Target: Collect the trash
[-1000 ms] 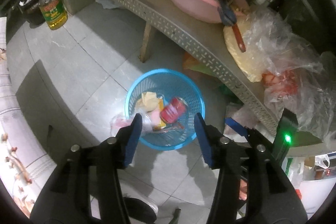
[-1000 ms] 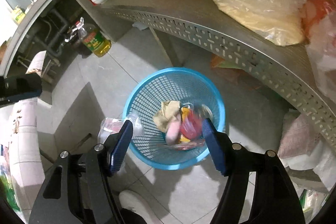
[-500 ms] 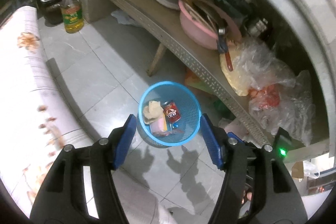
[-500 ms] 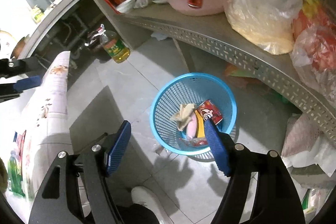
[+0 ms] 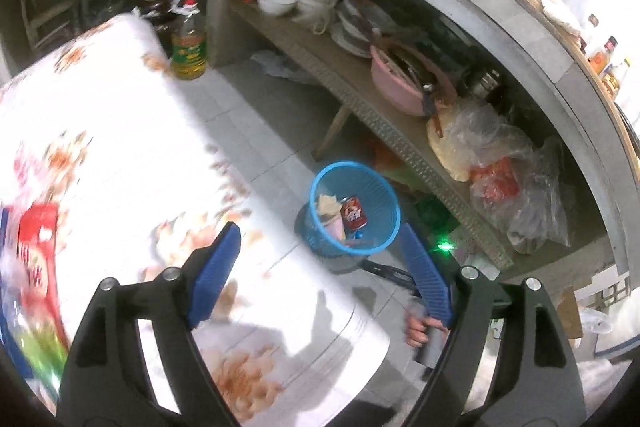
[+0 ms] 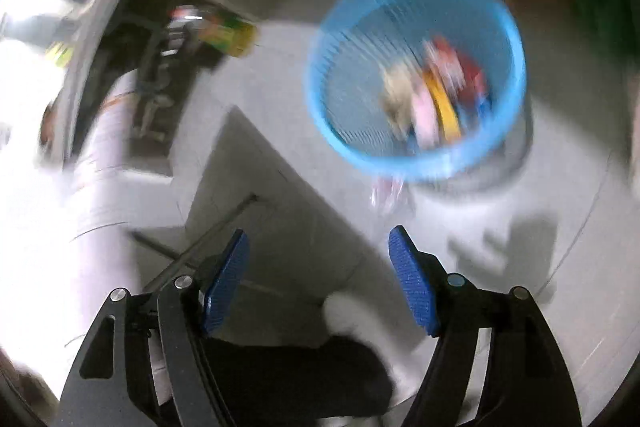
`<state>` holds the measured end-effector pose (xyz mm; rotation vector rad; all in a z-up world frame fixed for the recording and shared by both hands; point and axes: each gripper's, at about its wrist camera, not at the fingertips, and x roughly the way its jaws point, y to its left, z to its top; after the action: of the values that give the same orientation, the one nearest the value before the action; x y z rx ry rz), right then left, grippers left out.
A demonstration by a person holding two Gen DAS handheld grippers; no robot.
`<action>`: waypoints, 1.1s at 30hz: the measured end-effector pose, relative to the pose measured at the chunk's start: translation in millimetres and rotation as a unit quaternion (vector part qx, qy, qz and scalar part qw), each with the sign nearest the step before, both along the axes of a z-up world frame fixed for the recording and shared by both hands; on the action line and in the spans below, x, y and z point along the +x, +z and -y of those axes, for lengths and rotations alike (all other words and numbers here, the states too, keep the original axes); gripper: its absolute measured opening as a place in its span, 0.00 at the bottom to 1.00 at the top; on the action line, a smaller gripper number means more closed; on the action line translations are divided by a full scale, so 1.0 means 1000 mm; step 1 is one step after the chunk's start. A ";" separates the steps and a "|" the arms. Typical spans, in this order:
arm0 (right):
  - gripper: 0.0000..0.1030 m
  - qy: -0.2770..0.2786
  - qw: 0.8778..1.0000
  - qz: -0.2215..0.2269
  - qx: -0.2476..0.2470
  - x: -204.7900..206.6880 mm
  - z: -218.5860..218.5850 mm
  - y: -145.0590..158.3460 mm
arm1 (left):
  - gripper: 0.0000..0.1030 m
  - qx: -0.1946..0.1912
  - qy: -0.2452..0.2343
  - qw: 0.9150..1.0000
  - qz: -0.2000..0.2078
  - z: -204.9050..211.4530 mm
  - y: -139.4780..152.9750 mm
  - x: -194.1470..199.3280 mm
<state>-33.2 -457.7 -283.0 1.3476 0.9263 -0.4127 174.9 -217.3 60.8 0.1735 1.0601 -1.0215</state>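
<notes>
**Blue basket part-filled, both grippers empty**

Blue mesh basket (image 5: 355, 207) stands on the tiled floor (image 5: 260, 131), just beside the low perforated shelf (image 5: 384, 125). Inside it: a red can (image 5: 353, 213), a crumpled beige wrapper (image 5: 327, 203), something pink and something yellow beneath. The right wrist view is badly motion-blurred, but the same basket (image 6: 416, 75) shows with the same colours in it.

Left gripper (image 5: 318, 269): jaws spread wide, nothing between the blue pads. It hangs above the edge of a table with a white floral cloth (image 5: 120, 155), well apart from the basket. Right gripper (image 6: 316, 277): jaws also wide, nothing held, pointed down at the floor short of the basket.

Done, by my reading: several pieces of trash are already in the basket.

Left, as far as visible:
- A small clear-and-pink scrap (image 6: 387, 193) lies on the floor touching or just outside the basket's near rim; too blurred to say which. It looks like a piece that missed.
- At the left edge of the table, a red packet (image 5: 36, 255) and something green below it, both smeared. Cannot tell whether they are trash.

The bags and dishes on the shelf look like household stock, not litter.

Judgement: roughly midway, between deliveries, with neither tool carrying anything.
</notes>
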 end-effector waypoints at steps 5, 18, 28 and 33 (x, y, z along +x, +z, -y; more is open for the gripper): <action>0.68 -0.027 0.993 -0.113 0.010 0.033 -0.013 -0.092 | 0.77 -0.007 0.030 0.999 -0.009 -0.035 0.003 0.009; 0.68 0.094 0.946 -0.255 -0.174 0.155 -0.052 -0.176 | 0.81 -0.019 0.106 0.993 0.045 -0.094 0.024 0.032; 0.68 0.086 0.926 -0.311 -0.193 0.194 -0.038 -0.218 | 0.81 0.000 0.133 0.991 0.031 -0.106 0.010 0.047; 0.53 0.095 0.929 -0.316 -0.169 0.191 -0.033 -0.227 | 0.81 0.003 0.144 0.989 0.033 -0.112 0.009 0.050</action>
<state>158.3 -424.4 -510.0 0.7972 1.4263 -0.8437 225.2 -105.2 69.7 0.0565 0.9953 -0.7465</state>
